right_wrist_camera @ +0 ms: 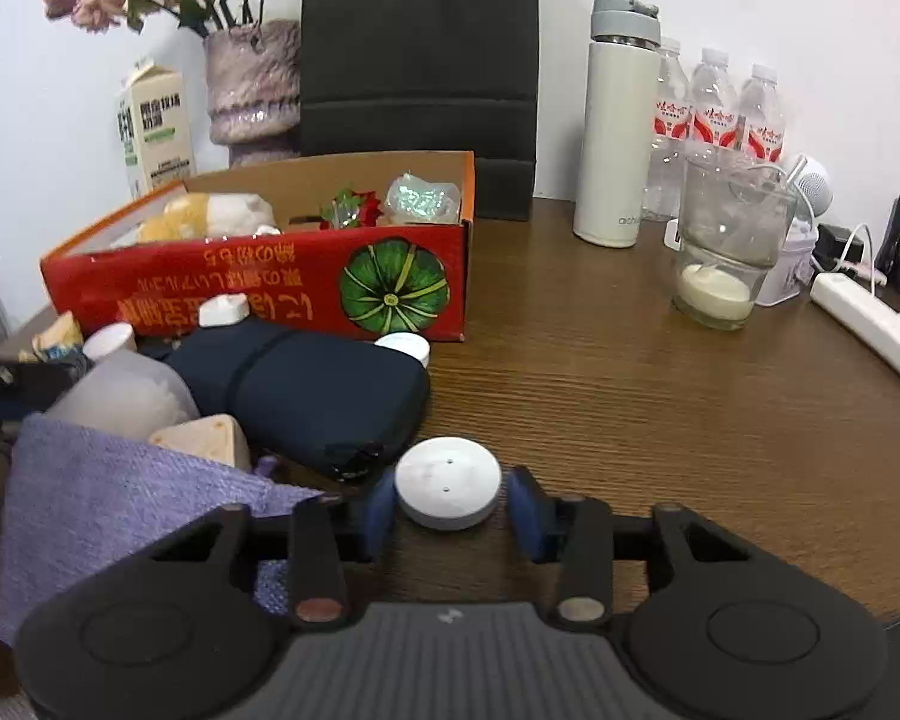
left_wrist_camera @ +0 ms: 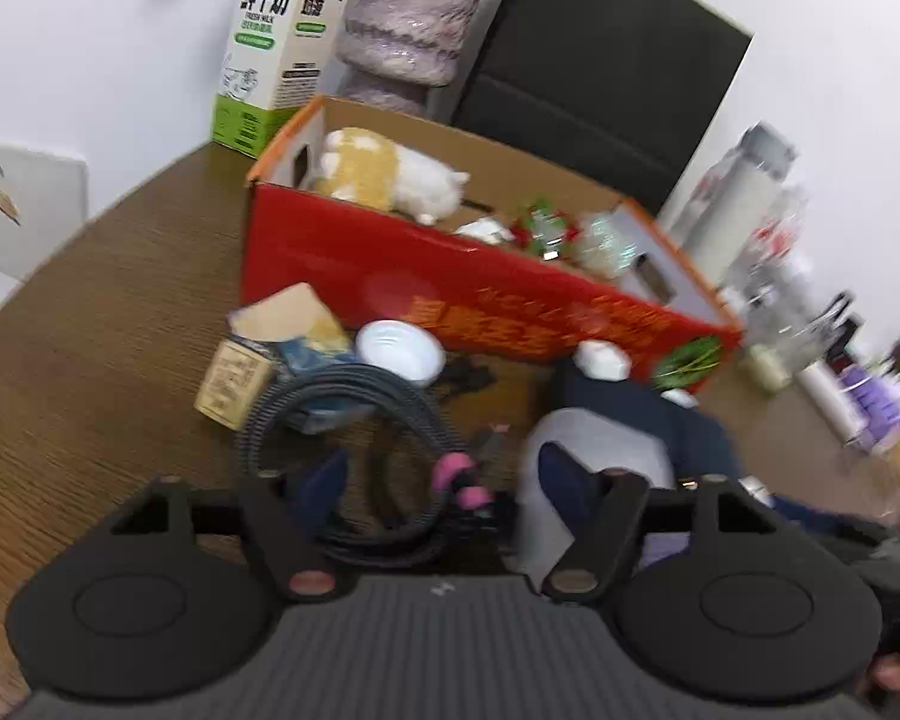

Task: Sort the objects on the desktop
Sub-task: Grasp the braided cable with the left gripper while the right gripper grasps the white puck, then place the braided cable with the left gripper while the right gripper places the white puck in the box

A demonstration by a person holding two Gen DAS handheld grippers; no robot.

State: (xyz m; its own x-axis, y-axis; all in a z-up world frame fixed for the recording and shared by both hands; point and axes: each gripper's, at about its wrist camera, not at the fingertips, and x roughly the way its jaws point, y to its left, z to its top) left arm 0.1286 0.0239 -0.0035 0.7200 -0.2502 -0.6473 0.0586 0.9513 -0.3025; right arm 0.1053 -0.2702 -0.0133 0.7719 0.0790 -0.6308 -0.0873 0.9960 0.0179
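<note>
Right gripper (right_wrist_camera: 448, 495): blue pads either side of a white round puck (right_wrist_camera: 448, 491) on the wooden desk (right_wrist_camera: 630, 396), near its front edge; contact unclear.

Left gripper (left_wrist_camera: 444, 480): jaws apart around a coiled black cable (left_wrist_camera: 354, 456) with pink tips; grip unclear.

Red cardboard box (right_wrist_camera: 258, 294): toward the desk's back edge, holding a plush toy (right_wrist_camera: 210, 213). Dark pouch (right_wrist_camera: 312, 390) lies before it.

Along the desk's far edge stand a green-and-white milk carton (right_wrist_camera: 153, 126), a mauve ceramic vase of dried flowers (right_wrist_camera: 252, 84), a black paper bag (right_wrist_camera: 420, 60), a cream steel flask (right_wrist_camera: 615, 132) and three clear water bottles (right_wrist_camera: 714, 114)
</note>
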